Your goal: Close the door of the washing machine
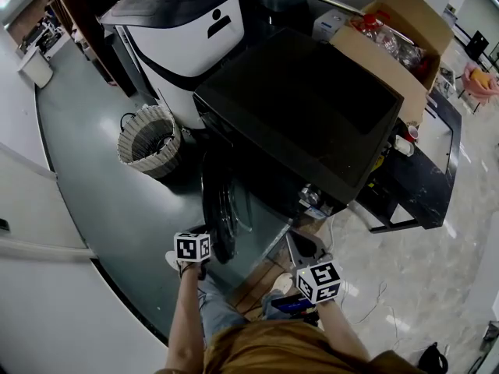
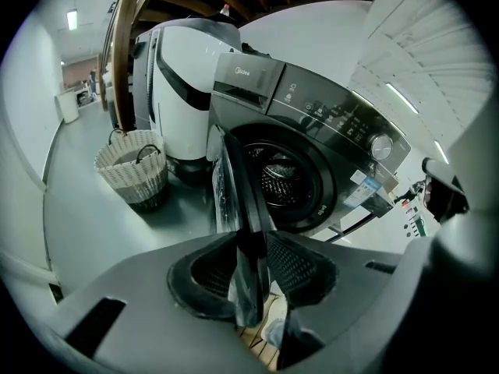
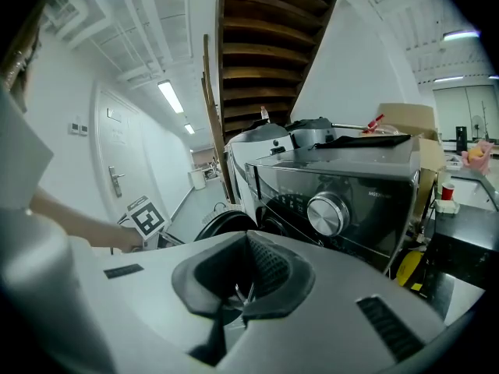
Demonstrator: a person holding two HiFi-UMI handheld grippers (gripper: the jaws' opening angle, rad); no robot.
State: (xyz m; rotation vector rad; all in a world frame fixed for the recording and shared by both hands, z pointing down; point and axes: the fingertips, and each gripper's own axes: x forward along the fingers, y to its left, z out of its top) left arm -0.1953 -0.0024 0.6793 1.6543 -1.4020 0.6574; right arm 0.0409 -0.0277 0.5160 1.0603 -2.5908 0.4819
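We are standing over the dark washing machine [image 1: 312, 107], which is filling the middle of the head view with its front facing the lower left of the frame. A white appliance [image 1: 183, 29] is crowding its upper-left side and a cardboard box [image 1: 398, 29] is sitting at its upper right, so the only open room is lying over the grey floor [image 1: 93, 178] at the left. The door [image 1: 221, 201] is standing swung out from the front, just below the centre of the frame and edge-on to us, leaving the drum opening [image 2: 284, 181] showing. A wicker basket [image 1: 150, 140] is sitting on the floor up and left of the door, near its outer face but apart from it. We are judging it to be outside the closing arc, since that arc is running toward the machine. The left tongs [image 2: 251, 263] are pinching the door's free rim, one pad on each face, probably because that is giving us a handle far from the hinge for pushing it home. The right tongs [image 3: 243, 275] are hanging with pads together, holding nothing, at the lower right clear of the door's path.
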